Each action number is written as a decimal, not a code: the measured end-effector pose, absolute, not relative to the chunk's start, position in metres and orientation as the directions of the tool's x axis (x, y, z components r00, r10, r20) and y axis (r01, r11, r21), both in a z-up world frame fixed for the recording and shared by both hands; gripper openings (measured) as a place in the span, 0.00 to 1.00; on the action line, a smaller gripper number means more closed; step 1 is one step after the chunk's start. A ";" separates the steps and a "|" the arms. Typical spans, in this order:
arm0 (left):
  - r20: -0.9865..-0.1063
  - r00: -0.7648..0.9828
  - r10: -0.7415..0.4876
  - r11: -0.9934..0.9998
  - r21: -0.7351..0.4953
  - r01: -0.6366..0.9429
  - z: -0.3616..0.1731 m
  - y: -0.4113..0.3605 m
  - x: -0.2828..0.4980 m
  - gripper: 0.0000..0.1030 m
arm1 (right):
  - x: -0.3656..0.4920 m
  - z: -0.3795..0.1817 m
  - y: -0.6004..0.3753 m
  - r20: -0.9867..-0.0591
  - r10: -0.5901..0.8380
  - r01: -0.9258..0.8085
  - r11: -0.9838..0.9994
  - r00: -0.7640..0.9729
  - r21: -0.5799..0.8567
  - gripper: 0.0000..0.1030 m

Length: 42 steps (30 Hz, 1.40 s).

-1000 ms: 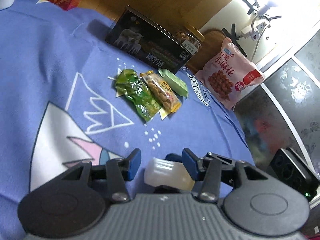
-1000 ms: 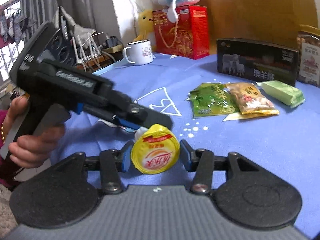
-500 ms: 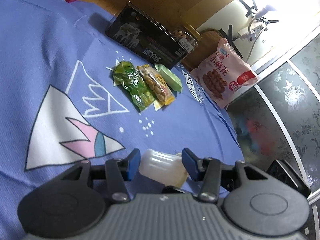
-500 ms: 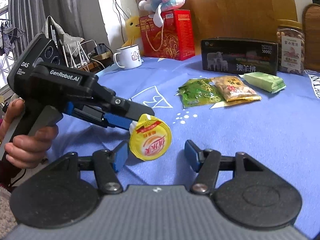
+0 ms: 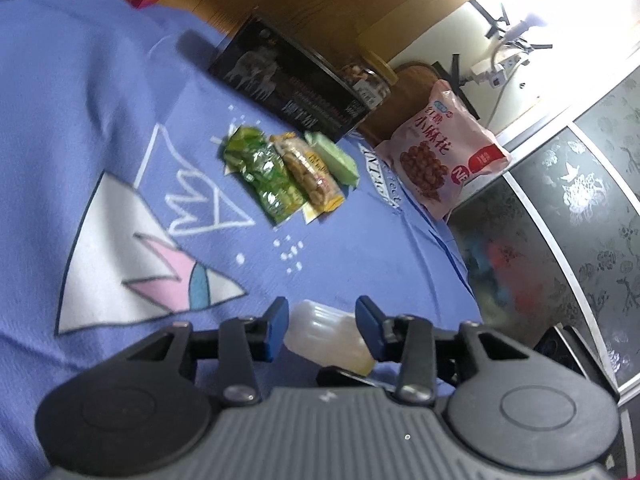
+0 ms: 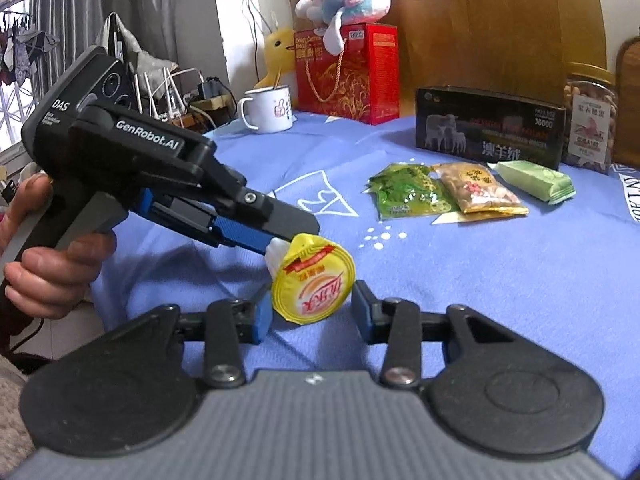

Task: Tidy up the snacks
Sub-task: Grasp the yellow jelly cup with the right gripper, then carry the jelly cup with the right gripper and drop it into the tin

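A clear jelly cup point(image 5: 326, 338) with a yellow foil lid point(image 6: 314, 286) sits between the fingers of my left gripper point(image 5: 322, 316), which is shut on it and holds it above the blue cloth. My right gripper point(image 6: 312, 304) is open, its fingertips either side of the lid without gripping it. A green snack packet point(image 5: 268, 178), a peanut packet point(image 5: 312, 172) and a pale green bar point(image 5: 332, 156) lie side by side further back, also in the right wrist view point(image 6: 412, 194).
A black box point(image 6: 488, 130) and a nut jar point(image 6: 590, 124) stand behind the packets. A pink snack bag point(image 5: 444, 152) leans at the table's far right. A red gift box point(image 6: 348, 74), a plush toy point(image 6: 348, 0) and a white mug point(image 6: 270, 108) stand at the back left.
The right gripper let go of the cup lid and opened. The left gripper kept the cup and shifted slightly; the cup is now tilted with its lid facing the right camera.
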State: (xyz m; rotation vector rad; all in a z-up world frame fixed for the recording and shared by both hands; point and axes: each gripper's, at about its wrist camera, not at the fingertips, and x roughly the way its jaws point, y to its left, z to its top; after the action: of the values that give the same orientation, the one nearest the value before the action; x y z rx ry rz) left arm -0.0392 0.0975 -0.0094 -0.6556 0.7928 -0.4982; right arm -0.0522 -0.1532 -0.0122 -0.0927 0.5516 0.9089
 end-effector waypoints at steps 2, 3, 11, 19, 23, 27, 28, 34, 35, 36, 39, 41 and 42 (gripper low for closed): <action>-0.483 0.612 -0.626 0.703 -0.690 0.175 -0.005 0.097 -0.036 0.35 | -0.049 -0.010 -0.154 -0.481 0.724 -0.765 0.625 0.494 0.156 0.43; -0.481 0.614 -0.625 0.704 -0.687 0.178 -0.003 0.097 -0.034 0.35 | -0.047 -0.009 -0.154 -0.477 0.724 -0.762 0.628 0.498 0.157 0.43; -0.491 0.614 -0.618 0.722 -0.664 0.195 0.008 0.091 -0.008 0.35 | -0.026 -0.002 -0.153 -0.468 0.712 -0.737 0.654 0.523 0.171 0.43; -0.480 0.635 -0.605 0.736 -0.641 0.216 0.031 0.086 0.035 0.36 | 0.010 0.015 -0.151 -0.451 0.693 -0.726 0.675 0.563 0.131 0.43; -0.467 0.664 -0.583 0.754 -0.616 0.229 0.050 0.086 0.063 0.36 | 0.038 0.027 -0.150 -0.421 0.696 -0.727 0.677 0.581 0.115 0.43; -0.454 0.693 -0.560 0.773 -0.586 0.240 0.068 0.085 0.095 0.36 | 0.068 0.039 -0.145 -0.388 0.695 -0.723 0.684 0.606 0.096 0.43; -0.452 0.700 -0.552 0.780 -0.578 0.242 0.073 0.085 0.104 0.36 | 0.077 0.042 -0.144 -0.381 0.694 -0.720 0.687 0.610 0.098 0.43; -0.436 0.746 -0.503 0.817 -0.521 0.246 0.093 0.085 0.156 0.36 | 0.128 0.060 -0.133 -0.350 0.682 -0.703 0.706 0.642 0.084 0.43; -0.436 0.753 -0.493 0.823 -0.514 0.242 0.094 0.086 0.165 0.36 | 0.136 0.061 -0.130 -0.346 0.675 -0.699 0.711 0.651 0.072 0.43; -0.437 0.759 -0.482 0.829 -0.508 0.234 0.095 0.086 0.175 0.36 | 0.144 0.062 -0.126 -0.345 0.670 -0.696 0.715 0.657 0.064 0.43; -0.440 0.789 -0.429 0.860 -0.466 0.208 0.095 0.086 0.198 0.38 | 0.167 0.061 -0.116 -0.340 0.655 -0.680 0.731 0.675 0.056 0.44; -0.453 0.805 -0.384 0.887 -0.424 0.184 0.091 0.084 0.211 0.41 | 0.179 0.057 -0.106 -0.345 0.639 -0.669 0.742 0.688 0.041 0.45; -0.464 0.808 -0.363 0.896 -0.411 0.167 0.087 0.082 0.216 0.41 | 0.186 0.054 -0.101 -0.360 0.626 -0.663 0.748 0.691 0.028 0.48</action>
State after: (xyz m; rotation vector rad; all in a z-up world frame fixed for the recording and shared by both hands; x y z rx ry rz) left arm 0.2159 0.0823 0.0868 -0.3640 0.5637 -0.2903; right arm 0.1857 -0.1013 0.0535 -0.1070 0.3626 0.7222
